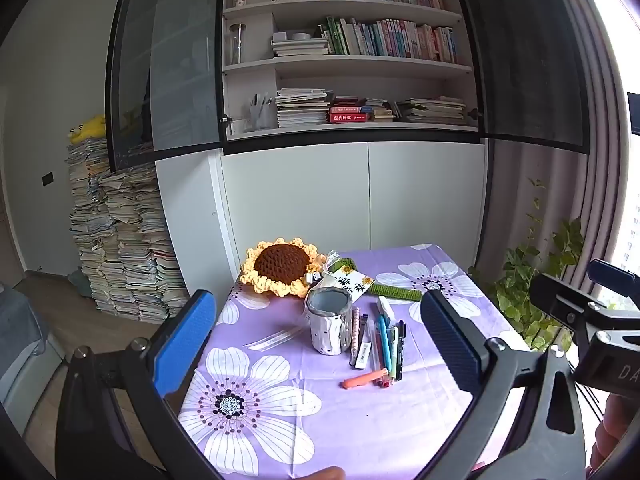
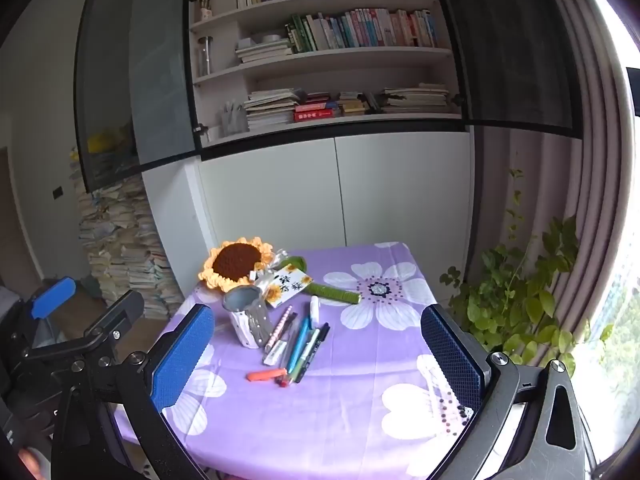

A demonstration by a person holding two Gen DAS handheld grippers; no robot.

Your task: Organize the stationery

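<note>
Both tools sit nearest the lens, and both are spread wide with nothing between the pads. Your left tool [image 1: 320, 344] frames the worktop in its own view; your right tool [image 2: 316, 356] does the same in the other, and each is tipped gently downward toward the purple flowered cloth [image 1: 360, 420].

Finding on the task items — the loose pens [image 1: 384, 344] lie in a tight bundle on the cloth, touching or nearly touching one another, just to the right of the upright pen holder [image 1: 329, 322] as seen from the left tool. Their long axes run roughly away from you, near ends fanned slightly toward the right tool's side. An orange marker [image 1: 365, 379] lies crosswise at the near end of the bundle, its axis running left to right. A white eraser-like piece [image 1: 386, 307] rests at the far end. The holder's mouth is open and faces up; it looks empty, though its depth cannot be read.

Behind the holder sit a crocheted sunflower [image 1: 282, 266] and a printed card [image 1: 352, 282], not stationery to be moved, in my judgement.

Assessment: the bundle lies ahead of and below both tools, well apart from either. From the right tool's view the pens [image 2: 298, 344] sit nearly centred between its pads, the holder [image 2: 248, 316] to their left — so your right hand appears better placed for the pick. Because the pens point away from you, the pads would close across a barrel without much wrist roll; the orange marker would need a turn.
</note>
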